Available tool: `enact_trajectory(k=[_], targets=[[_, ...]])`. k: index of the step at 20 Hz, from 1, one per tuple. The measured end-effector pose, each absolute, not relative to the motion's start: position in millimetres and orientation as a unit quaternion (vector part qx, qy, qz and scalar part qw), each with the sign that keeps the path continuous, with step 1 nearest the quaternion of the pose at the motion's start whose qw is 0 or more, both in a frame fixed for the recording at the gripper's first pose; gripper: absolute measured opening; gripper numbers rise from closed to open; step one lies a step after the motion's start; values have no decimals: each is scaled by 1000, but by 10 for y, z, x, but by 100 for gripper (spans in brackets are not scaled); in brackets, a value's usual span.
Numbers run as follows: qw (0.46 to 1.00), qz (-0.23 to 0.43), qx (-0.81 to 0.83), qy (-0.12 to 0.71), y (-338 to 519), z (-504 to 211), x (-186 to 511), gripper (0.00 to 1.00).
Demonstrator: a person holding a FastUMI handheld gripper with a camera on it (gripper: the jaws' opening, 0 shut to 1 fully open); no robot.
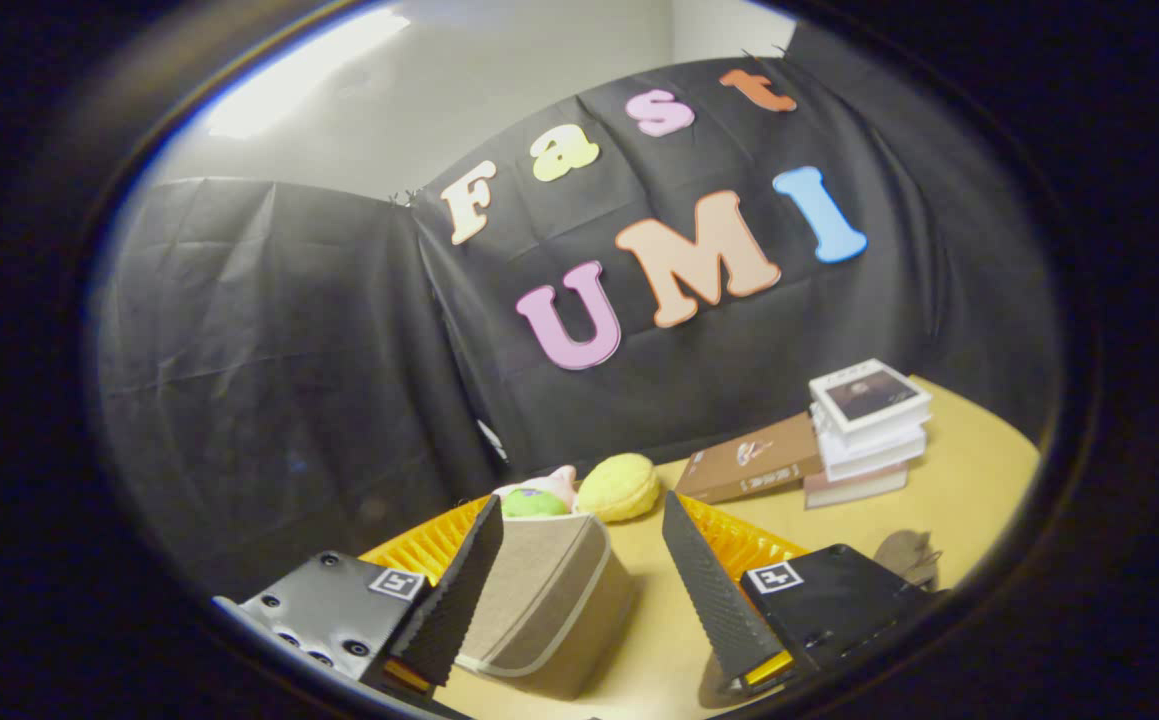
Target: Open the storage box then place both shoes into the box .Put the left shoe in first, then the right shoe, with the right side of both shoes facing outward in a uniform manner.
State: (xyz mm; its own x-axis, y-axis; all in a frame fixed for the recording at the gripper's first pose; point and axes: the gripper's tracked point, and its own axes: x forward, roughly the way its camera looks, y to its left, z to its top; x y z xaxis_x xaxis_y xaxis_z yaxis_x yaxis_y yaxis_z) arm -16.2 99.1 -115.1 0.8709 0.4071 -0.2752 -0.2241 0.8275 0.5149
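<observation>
Gripper (579, 590): fingers spread apart, holding nothing.
Storage box (549, 600): between your fingers, nearer the left one — seemingly closed.
Advice: bring the fingers low to its lid edge, lift slowly — keep the box steady.

We can read no text on the things here. The brown book (754, 459) beyond the jaws carries pale cover print too small to make out, and the top book (869, 394) of the stack beside it likewise.
</observation>
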Motion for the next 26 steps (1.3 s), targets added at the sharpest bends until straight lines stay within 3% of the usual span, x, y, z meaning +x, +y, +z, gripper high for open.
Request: enact_trajectory(k=[8, 17, 26], targets=[[846, 226, 379, 300, 1528, -1685, -417, 100], [759, 195, 496, 374, 1662, -2299, -563, 100], [670, 173, 601, 399, 1764, -2527, -722, 100]])
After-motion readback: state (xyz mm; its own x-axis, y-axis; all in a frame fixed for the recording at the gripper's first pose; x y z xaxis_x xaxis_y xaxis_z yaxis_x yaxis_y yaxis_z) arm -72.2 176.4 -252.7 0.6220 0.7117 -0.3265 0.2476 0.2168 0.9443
